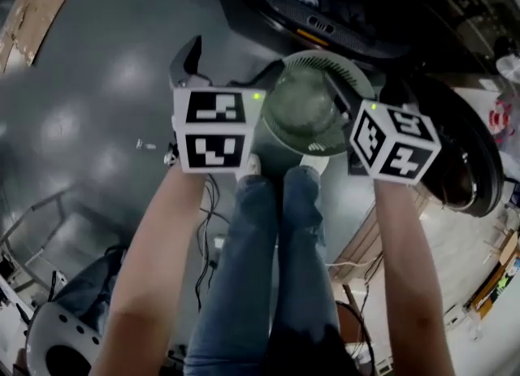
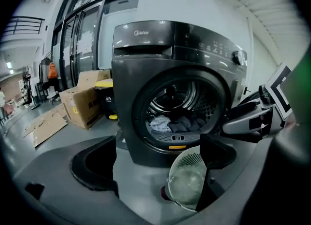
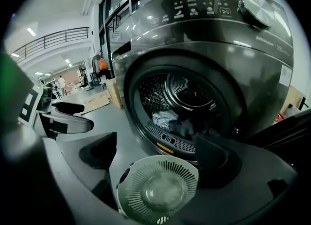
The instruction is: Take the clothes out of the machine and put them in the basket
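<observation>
Over glossy grey floor (image 1: 89, 114) before the machine (image 2: 141, 68), left gripper (image 2: 155, 165) and right gripper (image 3: 160, 161) gape empty.

Clothes (image 3: 167, 119) inside machine (image 2: 146, 63), basket (image 3: 158, 190) in front

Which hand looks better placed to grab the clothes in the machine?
Probably the right tool: open and nearer the drum, with the clothes almost straight ahead. The left tool sits further back.

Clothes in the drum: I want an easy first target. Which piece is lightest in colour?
The crumpled pale cloth at the left of the pile; the clothes beside it are dark.
</observation>
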The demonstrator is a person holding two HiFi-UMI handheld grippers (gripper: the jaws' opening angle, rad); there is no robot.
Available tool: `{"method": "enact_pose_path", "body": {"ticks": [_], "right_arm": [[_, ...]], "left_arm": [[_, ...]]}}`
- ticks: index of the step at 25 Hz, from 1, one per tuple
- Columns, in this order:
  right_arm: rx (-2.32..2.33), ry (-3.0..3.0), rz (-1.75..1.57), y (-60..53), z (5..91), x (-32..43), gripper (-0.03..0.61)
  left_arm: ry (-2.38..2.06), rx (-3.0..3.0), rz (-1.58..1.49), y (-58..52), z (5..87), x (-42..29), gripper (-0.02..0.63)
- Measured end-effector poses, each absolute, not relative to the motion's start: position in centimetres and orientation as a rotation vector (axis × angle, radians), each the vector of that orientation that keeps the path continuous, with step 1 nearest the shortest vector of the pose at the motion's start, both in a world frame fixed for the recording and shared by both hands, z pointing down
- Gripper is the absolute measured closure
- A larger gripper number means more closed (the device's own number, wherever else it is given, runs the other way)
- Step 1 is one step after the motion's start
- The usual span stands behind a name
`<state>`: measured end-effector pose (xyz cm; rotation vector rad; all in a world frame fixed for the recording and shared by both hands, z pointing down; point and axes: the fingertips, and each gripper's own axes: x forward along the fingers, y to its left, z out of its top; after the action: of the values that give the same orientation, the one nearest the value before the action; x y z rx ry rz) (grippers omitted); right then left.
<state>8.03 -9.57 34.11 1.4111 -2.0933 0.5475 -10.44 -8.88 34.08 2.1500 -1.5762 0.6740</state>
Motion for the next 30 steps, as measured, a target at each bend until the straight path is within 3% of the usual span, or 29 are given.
{"method": "enact_pose_path", "body": {"ticks": [21, 30], "right_arm": [[1.583, -1.793, 0.238, -26.1, 49.1, 12.8, 0.075], [1.546, -1.690, 0.439, -31.8, 54.4, 13.7, 0.072]], "left_arm": [[-1.602, 1.989, 0.679, -17.7, 48.1, -8.0, 0.075], [-1.601, 2.006, 0.666, -21.8, 50.1, -6.5, 0.075]]}}
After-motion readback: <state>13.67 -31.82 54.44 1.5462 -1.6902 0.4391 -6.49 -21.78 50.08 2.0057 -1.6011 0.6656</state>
